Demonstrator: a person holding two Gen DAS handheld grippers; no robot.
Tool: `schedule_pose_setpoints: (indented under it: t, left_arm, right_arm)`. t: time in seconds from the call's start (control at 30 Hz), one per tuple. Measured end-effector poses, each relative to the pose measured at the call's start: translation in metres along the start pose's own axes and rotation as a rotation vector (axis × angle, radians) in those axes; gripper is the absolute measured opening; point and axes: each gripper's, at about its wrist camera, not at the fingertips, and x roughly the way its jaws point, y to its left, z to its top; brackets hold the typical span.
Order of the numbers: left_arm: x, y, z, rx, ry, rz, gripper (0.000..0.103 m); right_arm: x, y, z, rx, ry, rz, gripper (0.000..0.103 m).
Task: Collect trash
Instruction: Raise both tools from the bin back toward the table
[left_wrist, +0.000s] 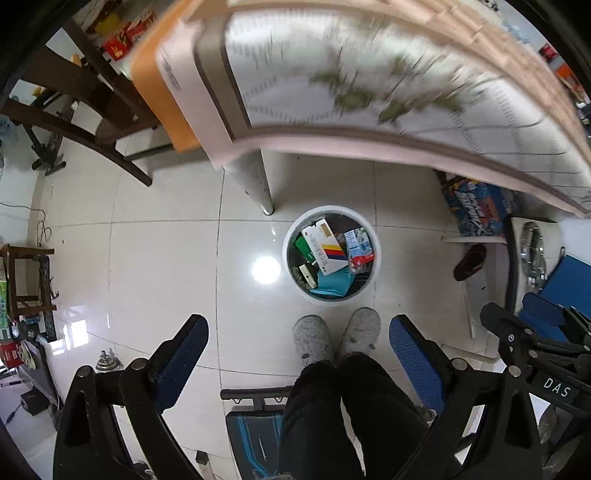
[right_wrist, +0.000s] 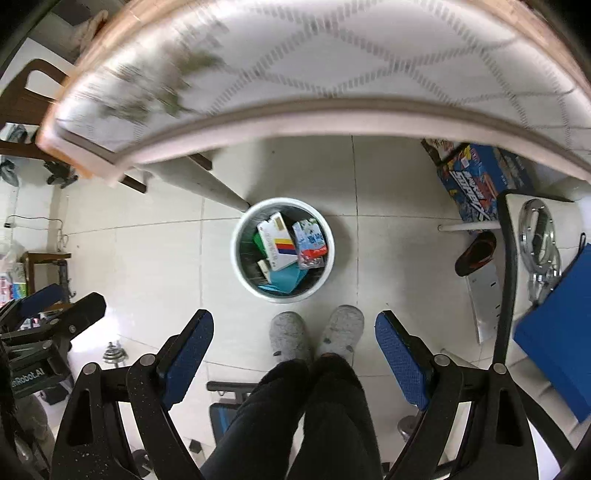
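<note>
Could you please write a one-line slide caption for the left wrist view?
Open left gripper hangs empty above a white trash bin holding discarded boxes, beside the table leg.

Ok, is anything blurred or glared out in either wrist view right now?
Left wrist: tabletop smeared by motion blur, lamp glare on the floor beside the bin, whose contents read sharp. Right wrist: tabletop blurred likewise; bin crisp.

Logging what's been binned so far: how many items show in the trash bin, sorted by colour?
In the bin, as far as visible:
White box with striped band: 1
Green box: 1
Teal packs: 2
Blue-and-red wrapper: 1
Small cream box: 1
Total: 6
</note>
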Motion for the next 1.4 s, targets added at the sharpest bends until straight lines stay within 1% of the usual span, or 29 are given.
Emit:
schedule_pose_setpoints:
  t: [0.13,0.23,0.27,0.37,0.5,0.6,0.7,0.77,0.9,0.93,0.97,1.0,1.03,1.07,1.1,1.13,1.17,1.2,1.27,1.3,1.33,1.4]
  left_arm:
    - [-0.049,0.0,-0.004,0.021,-0.034,-0.01,0.1]
    - [-0.079,-0.001,-0.006,0.025,-0.055,-0.018,0.1]
    - [-0.089,-0.001,-0.005,0.026,-0.062,-0.025,0.1]
    - [-0.115,-0.002,0.002,0.035,-0.089,-0.013,0.1]
    - [-0.137,-0.008,0.022,0.032,-0.138,0.008,0.1]
    - [-0.146,-0.018,0.049,0.025,-0.171,0.021,0.1]
    - [-0.149,-0.037,0.084,0.035,-0.201,0.048,0.1]
    - [-0.147,-0.056,0.113,0.044,-0.219,0.073,0.1]
    - [-0.131,-0.105,0.185,0.048,-0.227,0.105,0.1]
    - [-0.126,-0.113,0.201,0.046,-0.223,0.107,0.1]
    - [-0.119,-0.128,0.225,0.043,-0.218,0.11,0.1]
    - [-0.114,-0.139,0.243,0.04,-0.211,0.119,0.1]
    - [-0.106,-0.156,0.27,0.035,-0.196,0.127,0.1]
    - [-0.101,-0.168,0.288,0.032,-0.186,0.124,0.1]
    - [-0.095,-0.179,0.308,0.03,-0.177,0.124,0.1]
    - [-0.087,-0.195,0.332,0.032,-0.165,0.136,0.1]
    - [-0.082,-0.207,0.35,0.038,-0.155,0.142,0.1]
    - [-0.076,-0.219,0.367,0.043,-0.147,0.147,0.1]
    - [-0.063,-0.245,0.408,0.055,-0.135,0.165,0.1]
    - [-0.058,-0.254,0.422,0.059,-0.133,0.17,0.1]
    - [-0.051,-0.266,0.443,0.064,-0.129,0.186,0.1]
    - [-0.036,-0.284,0.475,0.079,-0.114,0.203,0.1]
  right_arm:
    - [-0.054,0.009,-0.007,0.009,-0.014,0.025,0.091]
    - [-0.091,0.017,-0.011,0.013,-0.03,0.033,0.091]
    - [-0.101,0.019,-0.011,0.013,-0.035,0.035,0.091]
    - [-0.137,0.023,-0.009,0.023,-0.069,0.064,0.091]
    - [-0.169,0.019,0.007,0.079,-0.124,0.108,0.091]
    - [-0.189,0.004,0.032,0.134,-0.169,0.139,0.091]
    - [-0.205,-0.016,0.064,0.184,-0.215,0.143,0.091]
    - [-0.21,-0.039,0.089,0.229,-0.232,0.145,0.091]
    - [-0.212,-0.106,0.155,0.333,-0.24,0.144,0.091]
    - [-0.211,-0.125,0.177,0.357,-0.243,0.142,0.091]
    - [-0.211,-0.148,0.202,0.38,-0.244,0.14,0.091]
    - [-0.209,-0.168,0.224,0.398,-0.244,0.141,0.091]
    - [-0.208,-0.19,0.249,0.418,-0.246,0.139,0.091]
    - [-0.207,-0.213,0.279,0.438,-0.247,0.131,0.091]
    - [-0.206,-0.23,0.301,0.453,-0.249,0.126,0.091]
    - [-0.205,-0.25,0.328,0.469,-0.253,0.122,0.091]
    - [-0.202,-0.267,0.352,0.481,-0.254,0.117,0.091]
    - [-0.197,-0.289,0.384,0.499,-0.252,0.115,0.091]
    - [-0.189,-0.315,0.426,0.522,-0.247,0.118,0.091]
    - [-0.183,-0.329,0.449,0.528,-0.245,0.121,0.091]
    - [-0.175,-0.345,0.477,0.537,-0.243,0.116,0.09]
    - [-0.161,-0.365,0.513,0.542,-0.242,0.107,0.083]
